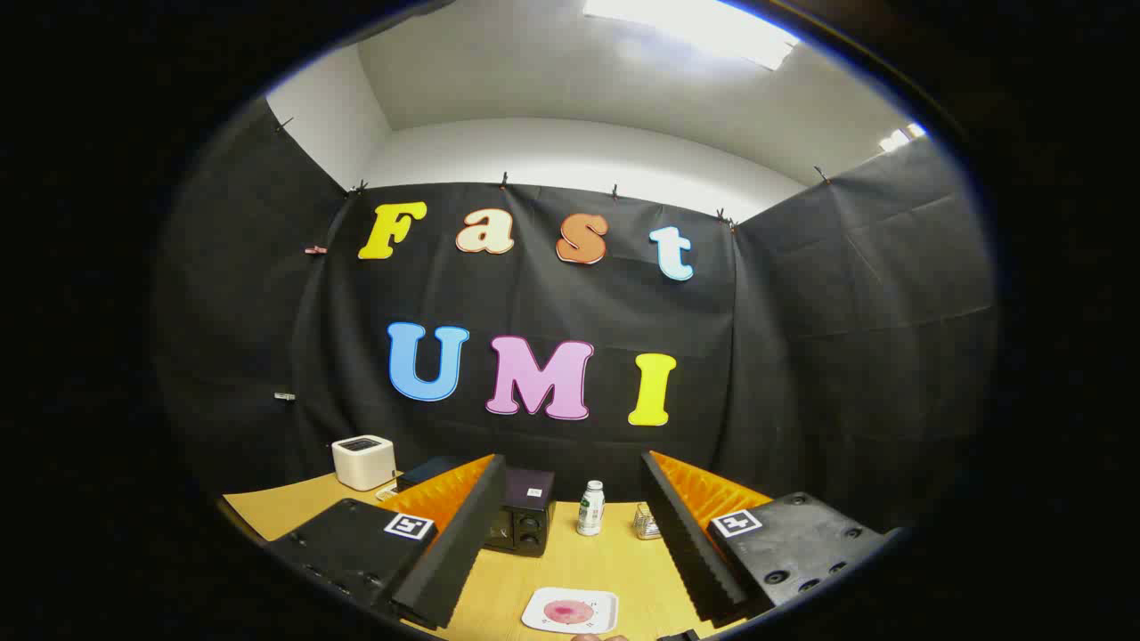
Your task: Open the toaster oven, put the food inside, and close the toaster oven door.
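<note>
A small black toaster oven (522, 514) stands on the wooden table (570, 570) beyond my left finger, which hides part of it; its door looks closed and two knobs show on its front. A white square plate (571, 611) with a round pink piece of food (567, 611) lies between my fingers, close to me. My gripper (570, 614) is open, its fingers spread wide with nothing held between them, raised above the table.
A white bottle (590, 508) with a green label stands right of the oven. A small clear container (647, 522) sits beside my right finger. A cream pop-up toaster (363, 461) is at the back left, with a dark flat box (427, 472) near it.
</note>
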{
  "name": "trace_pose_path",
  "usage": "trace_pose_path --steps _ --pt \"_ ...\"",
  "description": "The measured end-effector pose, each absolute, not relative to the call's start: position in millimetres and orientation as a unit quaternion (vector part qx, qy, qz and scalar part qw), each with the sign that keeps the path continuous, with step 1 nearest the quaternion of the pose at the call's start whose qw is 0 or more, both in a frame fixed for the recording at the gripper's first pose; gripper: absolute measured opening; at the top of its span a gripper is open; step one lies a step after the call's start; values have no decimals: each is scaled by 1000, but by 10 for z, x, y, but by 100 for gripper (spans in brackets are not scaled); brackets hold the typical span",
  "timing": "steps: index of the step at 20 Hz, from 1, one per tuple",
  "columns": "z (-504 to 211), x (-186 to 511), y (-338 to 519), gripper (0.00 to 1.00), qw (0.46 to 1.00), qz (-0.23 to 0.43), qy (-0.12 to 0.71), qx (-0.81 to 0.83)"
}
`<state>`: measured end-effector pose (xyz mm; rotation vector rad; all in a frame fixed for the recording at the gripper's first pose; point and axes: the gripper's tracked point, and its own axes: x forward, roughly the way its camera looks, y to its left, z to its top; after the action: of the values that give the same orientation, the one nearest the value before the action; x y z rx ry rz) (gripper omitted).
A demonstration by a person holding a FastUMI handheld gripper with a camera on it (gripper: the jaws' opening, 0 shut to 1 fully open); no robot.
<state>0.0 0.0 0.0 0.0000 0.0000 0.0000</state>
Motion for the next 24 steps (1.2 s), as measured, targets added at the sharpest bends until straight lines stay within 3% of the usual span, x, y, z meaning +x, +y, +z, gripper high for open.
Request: trace_pose_path --steps 9,19,24 --pt "-275 357 -139 97 999 -13 35 32" --pt "-255 198 -3 97 995 -61 44 58" --pt "-374 234 245 98 996 -51 58 55"
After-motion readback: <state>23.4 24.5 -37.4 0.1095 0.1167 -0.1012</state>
